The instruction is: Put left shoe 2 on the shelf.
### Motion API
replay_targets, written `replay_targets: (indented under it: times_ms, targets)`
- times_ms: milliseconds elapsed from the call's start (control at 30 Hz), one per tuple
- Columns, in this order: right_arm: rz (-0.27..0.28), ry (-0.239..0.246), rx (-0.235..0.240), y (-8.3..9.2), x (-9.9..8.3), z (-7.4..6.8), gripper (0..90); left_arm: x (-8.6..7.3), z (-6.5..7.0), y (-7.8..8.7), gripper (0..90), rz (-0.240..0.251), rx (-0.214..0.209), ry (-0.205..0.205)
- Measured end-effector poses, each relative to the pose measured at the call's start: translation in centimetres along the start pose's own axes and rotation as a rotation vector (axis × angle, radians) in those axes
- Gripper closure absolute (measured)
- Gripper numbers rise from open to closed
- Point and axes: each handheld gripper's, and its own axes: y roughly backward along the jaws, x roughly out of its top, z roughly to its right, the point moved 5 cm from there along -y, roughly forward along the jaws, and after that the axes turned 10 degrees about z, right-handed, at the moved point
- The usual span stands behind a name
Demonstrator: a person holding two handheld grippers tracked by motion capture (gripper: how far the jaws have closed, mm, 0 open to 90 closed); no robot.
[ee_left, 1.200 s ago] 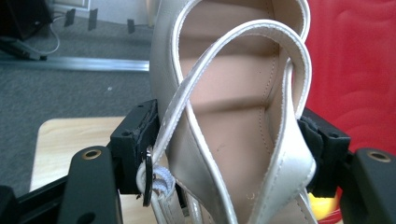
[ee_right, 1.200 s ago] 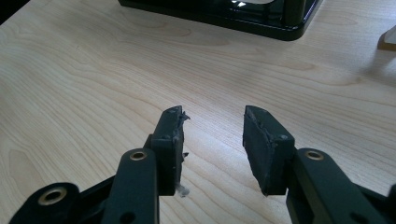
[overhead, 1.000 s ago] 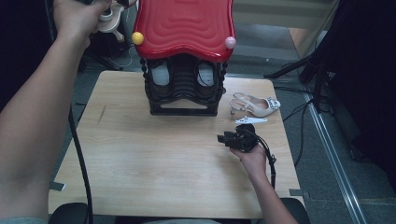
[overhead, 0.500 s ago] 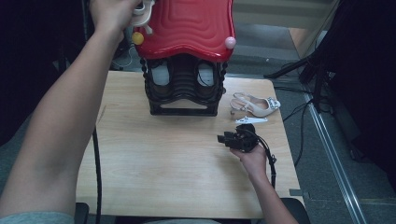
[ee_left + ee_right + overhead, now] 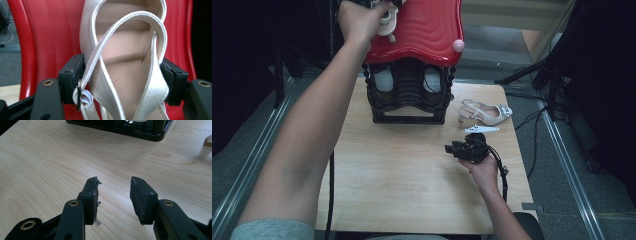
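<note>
While the left tool grips a white shoe above the red rack top, the open right tool rests over the pale wooden bench.

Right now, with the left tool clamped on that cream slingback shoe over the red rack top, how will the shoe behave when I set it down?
The cream glossy slingback shoe looks light and fairly stiff at the heel cup, where the left tool grips it. Its thin strap is probably floppy and could snag. The glossy finish may slip on the red wavy plastic rack top, so it could slide.

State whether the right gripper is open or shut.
Open: the right gripper has nothing between its parted jaws, just bare table.
</note>
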Motion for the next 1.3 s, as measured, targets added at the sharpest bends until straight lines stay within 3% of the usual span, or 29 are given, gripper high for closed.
replay_targets:
  times_ms: [167, 300, 467, 667, 867, 967, 1133, 1200, 1300]
  targets:
    - [0.004, 0.000, 0.000, 0.1, 0.0, 0.0, 59.5, -0.8, 0.2, -0.7, 30.7, 0.004, 0.009, 0.001]
    - [0.000, 0.001, -0.002, 0.1, 0.0, 0.0, 59.5, -1.1, 0.4, -0.7, 29.3, 0.006, 0.032, -0.043]
    - [-0.001, 0.003, -0.004, 0.1, 0.0, 0.0, 59.3, -1.2, 0.6, -0.4, 26.2, 0.011, 0.017, -0.079]
    - [0.000, 0.000, -0.005, 0.1, 0.0, 0.0, 59.0, -0.7, 0.6, 0.2, 24.1, 0.047, -0.020, -0.057]
    - [-0.002, -0.002, -0.007, 0.1, 0.0, 0.1, 58.5, -0.2, 0.6, 1.0, 23.2, 0.022, -0.039, -0.068]
    - [0.001, -0.005, -0.007, 0.1, 0.0, 0.2, 58.4, -0.2, 0.5, 1.2, 23.7, -0.014, -0.059, -0.071]
    - [-0.001, -0.001, -0.007, 0.2, 0.1, 0.2, 58.7, 0.2, 0.5, 1.9, 24.2, -0.008, -0.084, -0.059]
    - [0.000, 0.001, -0.007, 0.2, 0.1, 0.2, 58.7, 0.3, 0.5, 2.3, 26.0, 0.001, -0.083, -0.078]
    - [0.001, -0.003, -0.009, 0.2, 0.1, 0.3, 58.8, 0.6, 0.2, 2.9, 26.2, -0.012, -0.090, -0.073]
